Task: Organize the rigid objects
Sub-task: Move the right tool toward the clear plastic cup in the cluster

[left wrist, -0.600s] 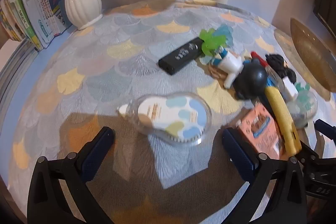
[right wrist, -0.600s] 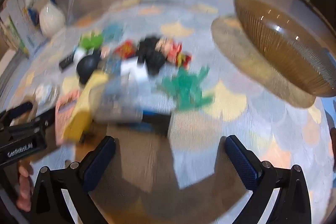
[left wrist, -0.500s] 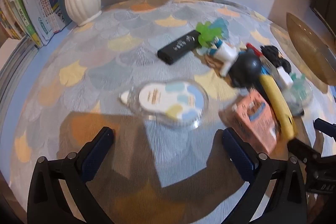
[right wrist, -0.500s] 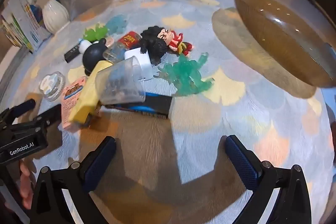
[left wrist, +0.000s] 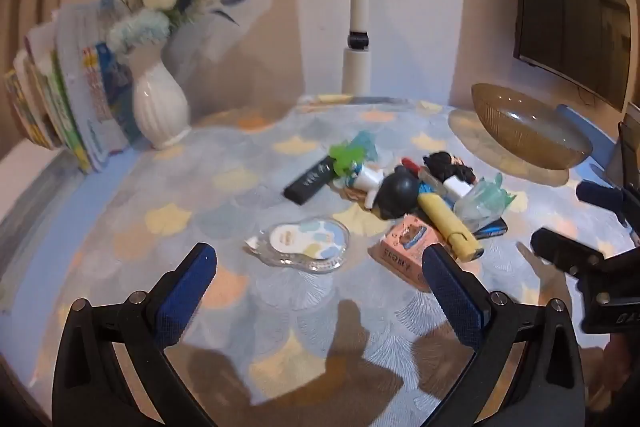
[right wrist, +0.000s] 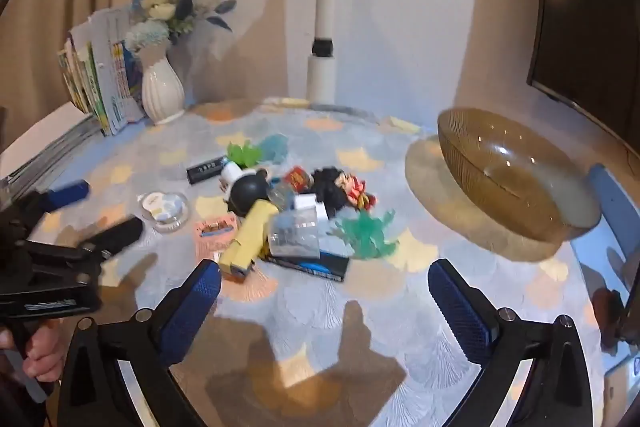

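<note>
The left gripper [left wrist: 316,285] is spread wide and holds nothing; its blue pads [left wrist: 186,289] hang over bare cloth at the near edge of the table [left wrist: 168,187]. Just beyond its fingertips lies a clear tape dispenser [left wrist: 302,243], and touching nothing of the gripper, a pink box [left wrist: 402,253] sits beside the right finger. The right gripper [right wrist: 324,311] is likewise fully apart and empty, poised over the cloth near the pile. Farther out, mid-table, the loose things lie heaped: a yellow case [right wrist: 250,235], a clear cup [right wrist: 294,235] on its side over a blue-black box [right wrist: 310,263], a green toy [right wrist: 366,233], a black ball [right wrist: 248,193], a dark-haired figure [right wrist: 334,187], and a black stick [right wrist: 206,169] at the far left of the heap. To the right, well apart from the pile, an amber bowl [right wrist: 512,179] stands tilted. At the far left a white vase [right wrist: 162,95] stands next to books [right wrist: 96,83].
</note>
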### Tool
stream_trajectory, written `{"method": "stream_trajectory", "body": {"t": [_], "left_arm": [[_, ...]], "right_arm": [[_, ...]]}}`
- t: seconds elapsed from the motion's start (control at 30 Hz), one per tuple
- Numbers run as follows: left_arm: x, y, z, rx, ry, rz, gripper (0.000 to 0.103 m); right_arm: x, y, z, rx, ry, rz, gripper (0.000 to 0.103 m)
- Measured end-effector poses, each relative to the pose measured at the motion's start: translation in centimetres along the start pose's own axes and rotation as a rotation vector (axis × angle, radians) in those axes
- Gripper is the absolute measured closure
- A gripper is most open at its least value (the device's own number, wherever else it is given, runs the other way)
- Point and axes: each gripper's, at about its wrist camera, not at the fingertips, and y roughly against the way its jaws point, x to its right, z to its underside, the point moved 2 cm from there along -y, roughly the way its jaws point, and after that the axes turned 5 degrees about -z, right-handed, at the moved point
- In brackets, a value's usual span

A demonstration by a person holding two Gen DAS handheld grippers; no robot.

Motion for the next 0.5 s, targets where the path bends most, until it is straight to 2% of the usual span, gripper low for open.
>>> {"method": "stream_trajectory", "body": {"t": [0.1,0.17,0.27,0.37,0.5], "left_arm": [[-0.4,-1.1,0.4,-0.031,0.046,0.029,0.001],[-0.8,-0.6,0.9,0.005,0.075,0.059,0.001],[-1.3,-1.1,1.7,-0.028,0.13,0.083,0.001],[-1.5,-1.0,1.7,-0.027,0.155,0.081,0.001],[-1.3,-0.8,1.6,-0.031,0.14,0.079,0.001]], "right_arm": [[-0.2,-0.1,0.6,0.019,-0.034,0.015,0.0],[0.8,-0.3,0.2,0.008,-0.051,-0.027,0.0],[1.4,-0.4,0.5,0.012,-0.074,-0.045,0.0],[1.6,-0.9,0.8,-0.002,-0.08,-0.048,0.0],[1.8,-1.2,1.0,-0.015,-0.089,-0.055,0.0]]}}
